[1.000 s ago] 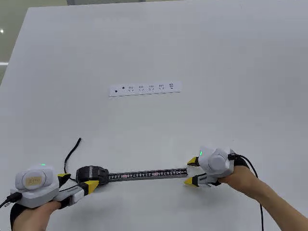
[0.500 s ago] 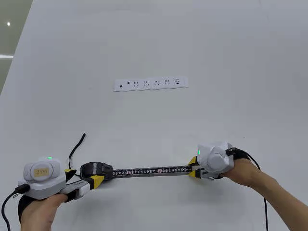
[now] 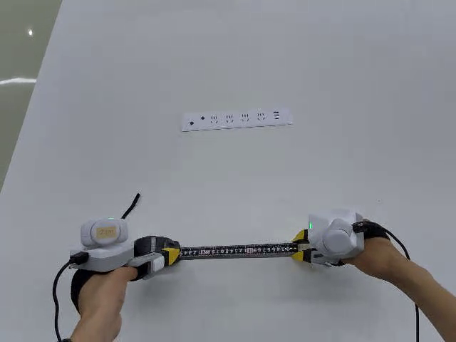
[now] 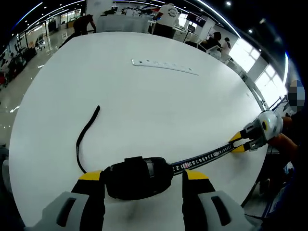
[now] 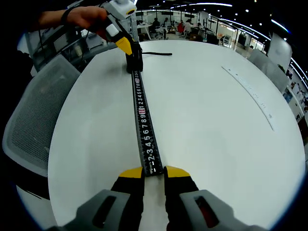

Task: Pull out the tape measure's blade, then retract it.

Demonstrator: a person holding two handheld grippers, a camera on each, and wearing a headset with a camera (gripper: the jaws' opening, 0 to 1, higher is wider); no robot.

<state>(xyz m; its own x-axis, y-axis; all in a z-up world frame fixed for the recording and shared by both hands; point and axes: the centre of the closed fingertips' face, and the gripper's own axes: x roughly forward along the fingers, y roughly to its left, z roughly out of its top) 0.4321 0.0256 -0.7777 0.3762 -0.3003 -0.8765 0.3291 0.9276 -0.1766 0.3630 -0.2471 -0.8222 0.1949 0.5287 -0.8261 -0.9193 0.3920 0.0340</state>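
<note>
**Tape measure, blade drawn out.** The tape measure (image 3: 151, 248) has a squat, rounded black case with a matt finish. It lies low and left on the table (image 3: 299, 171). In the left gripper view the case (image 4: 138, 177) sits between the two yellow-tipped jaws of the left gripper (image 4: 143, 175), which are clenched on its sides. A thin black strap (image 4: 84, 137) curls away from the case across the tabletop.

The blade (image 3: 239, 250) is a narrow, flat dark strip printed with pale numerals and a few red ones. It runs straight along the table from the case to the right gripper (image 3: 301, 246). In the right gripper view the blade's (image 5: 144, 120) free end lies in the slit between the yellow tips of the right gripper (image 5: 154, 172), which are pinched on it.

Each gripper has a white moulded body and is held in one hand, the left hand (image 3: 103, 296) and the right hand (image 3: 381, 258).

The table is plain, smooth and white. A flat white power strip (image 3: 236, 119) lies on it, well apart from the tape measure. A grey mesh chair (image 5: 33, 125) stands at the table's edge. Beyond it is an open office with ceiling strip lights and a glossy floor (image 3: 21, 71).
</note>
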